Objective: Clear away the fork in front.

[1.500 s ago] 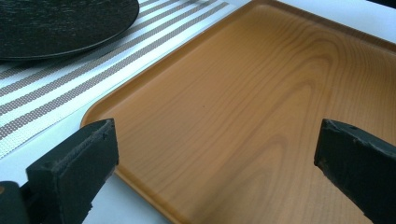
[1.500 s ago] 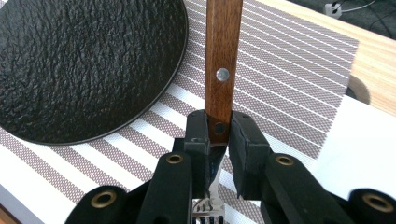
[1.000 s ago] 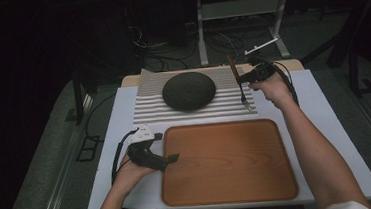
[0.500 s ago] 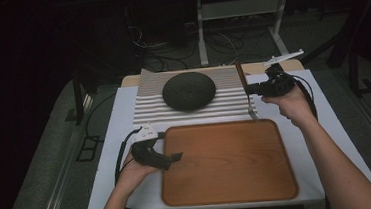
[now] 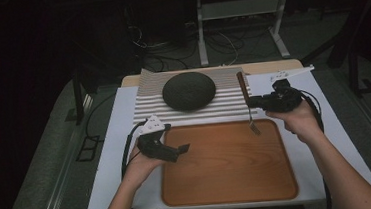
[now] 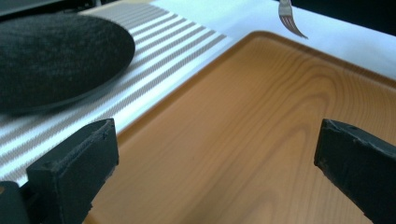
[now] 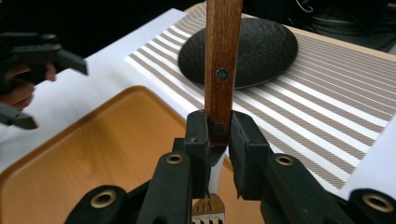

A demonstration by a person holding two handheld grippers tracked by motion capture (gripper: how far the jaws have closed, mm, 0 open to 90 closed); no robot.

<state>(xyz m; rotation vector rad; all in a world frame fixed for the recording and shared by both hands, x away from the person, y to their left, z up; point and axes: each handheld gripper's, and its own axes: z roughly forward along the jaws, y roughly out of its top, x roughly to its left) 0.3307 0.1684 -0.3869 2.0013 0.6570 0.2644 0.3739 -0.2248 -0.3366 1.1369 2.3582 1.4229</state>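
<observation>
The right gripper [image 5: 261, 101], at the right of the high view, is clamped on a fork [image 5: 246, 99] with a wooden handle. In the right gripper view the jaws pinch the handle's lower end, just by a rivet, where wood meets metal; the handle [image 7: 223, 60] rises to the top of the frame and the tines [image 7: 208, 212] hang below the jaws at the bottom edge. In the high view the tines point down over the upper right corner of the tray [image 5: 230, 191], apparently clear of its surface, though that is hard to judge.

The left gripper [image 5: 169, 150] rests at the tray's left edge, lower left of centre, with its jaws wide apart and nothing between them; its own view looks across bare wood grain toward the fork's tines [image 6: 292, 21] at the upper right.

A dark round dish [image 5: 189, 90] sits on a striped mat [image 5: 224, 109] above the tray.

The fork looks light and stiff. The flat wooden handle likely grips better than the smooth metal neck, so the present hold seems sound, though the long handle above could swing it.
</observation>
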